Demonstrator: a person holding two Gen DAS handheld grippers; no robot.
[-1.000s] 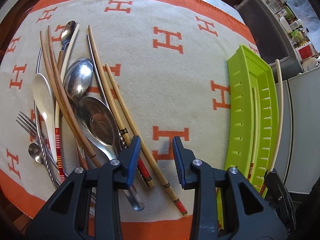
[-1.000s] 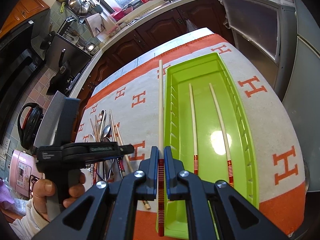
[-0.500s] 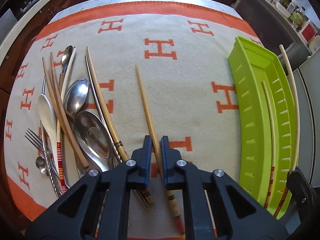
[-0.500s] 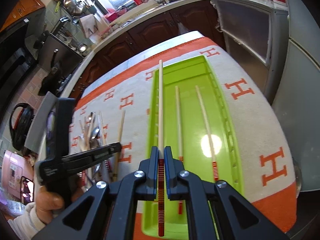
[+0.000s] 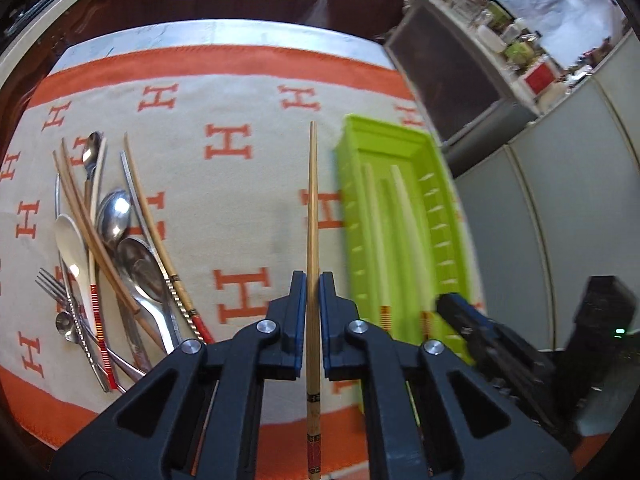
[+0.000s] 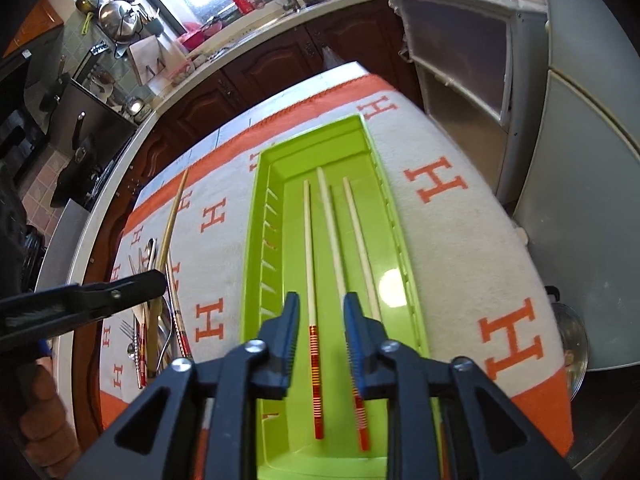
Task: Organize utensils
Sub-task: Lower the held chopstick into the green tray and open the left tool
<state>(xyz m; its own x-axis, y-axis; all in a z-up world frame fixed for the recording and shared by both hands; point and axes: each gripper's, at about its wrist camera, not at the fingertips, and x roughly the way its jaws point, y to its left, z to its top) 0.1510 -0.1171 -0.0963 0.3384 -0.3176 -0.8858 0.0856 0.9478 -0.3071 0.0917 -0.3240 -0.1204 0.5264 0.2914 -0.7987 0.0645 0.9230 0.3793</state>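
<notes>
Left tool (image 5: 313, 294) pinched a light, stiff, slippery brown bamboo chopstick (image 5: 312, 216) near its thick banded end, just left of the lime-green plastic tray (image 5: 448, 216), while right tool (image 6: 320, 330) had just spread above three pale chopsticks (image 6: 308, 248).

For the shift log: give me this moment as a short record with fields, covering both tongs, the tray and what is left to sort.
left tongs: shut on a brown chopstick, lifted clear of the cloth
right tongs: open, jaws have just been opening; nothing gripped
green tray: holds three pale chopsticks with red-striped ends
utensil pile: spoons, a fork and more chopsticks, on the cloth left of the tray
cloth: cream, orange border, orange H marks
</notes>
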